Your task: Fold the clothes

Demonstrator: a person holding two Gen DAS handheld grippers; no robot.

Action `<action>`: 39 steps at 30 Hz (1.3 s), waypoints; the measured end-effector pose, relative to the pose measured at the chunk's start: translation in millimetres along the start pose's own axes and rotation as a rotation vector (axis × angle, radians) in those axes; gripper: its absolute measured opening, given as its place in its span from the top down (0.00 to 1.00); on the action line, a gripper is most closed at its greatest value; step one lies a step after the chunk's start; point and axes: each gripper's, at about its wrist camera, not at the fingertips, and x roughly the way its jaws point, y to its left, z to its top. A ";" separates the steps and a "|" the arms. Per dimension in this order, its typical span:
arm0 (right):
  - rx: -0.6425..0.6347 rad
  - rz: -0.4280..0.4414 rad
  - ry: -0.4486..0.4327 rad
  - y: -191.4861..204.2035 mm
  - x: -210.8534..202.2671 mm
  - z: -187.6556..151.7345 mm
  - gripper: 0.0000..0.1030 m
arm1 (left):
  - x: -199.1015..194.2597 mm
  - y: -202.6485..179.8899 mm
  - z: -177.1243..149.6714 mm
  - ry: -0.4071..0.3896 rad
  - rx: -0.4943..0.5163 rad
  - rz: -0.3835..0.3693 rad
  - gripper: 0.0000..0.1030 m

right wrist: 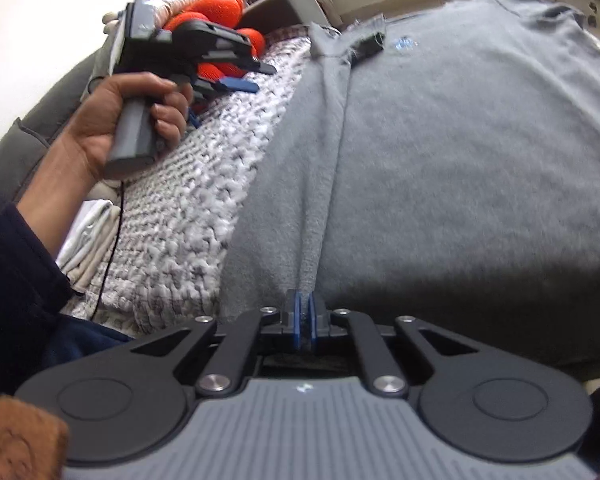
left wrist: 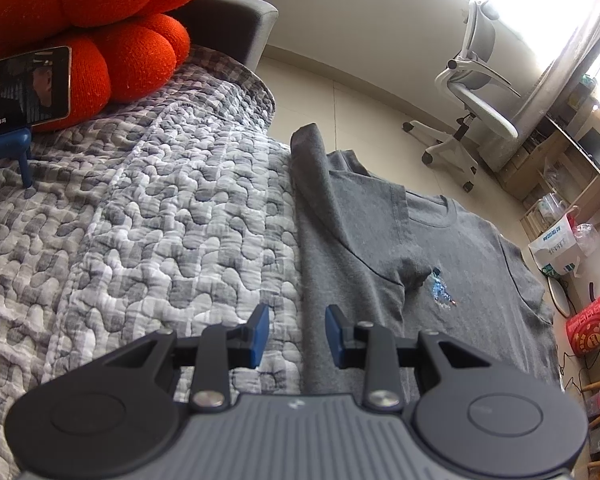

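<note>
Right tongs (right wrist: 305,316) pinch the grey T-shirt (right wrist: 460,160) hem on the bed; left tongs (left wrist: 296,332) hover parted, empty.

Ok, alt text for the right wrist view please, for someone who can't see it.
The right hand-held gripper is shut on a fold of a grey T-shirt spread over a grey-and-white quilt. To the left, a hand holds the left hand-held gripper, open, above the quilt, with an orange cushion behind.
</note>
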 end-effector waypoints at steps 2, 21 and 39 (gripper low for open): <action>0.010 -0.017 0.012 -3.0 1.2 -1.8 0.93 | 1.2 0.3 -0.2 0.006 0.002 0.007 0.70; -0.125 0.005 -0.055 -10.3 -13.3 66.2 0.57 | 13.0 0.8 0.4 0.046 0.001 0.018 0.66; -0.031 0.042 -0.034 -78.0 90.6 258.1 0.54 | 33.4 -0.5 15.3 0.066 -0.071 0.011 0.62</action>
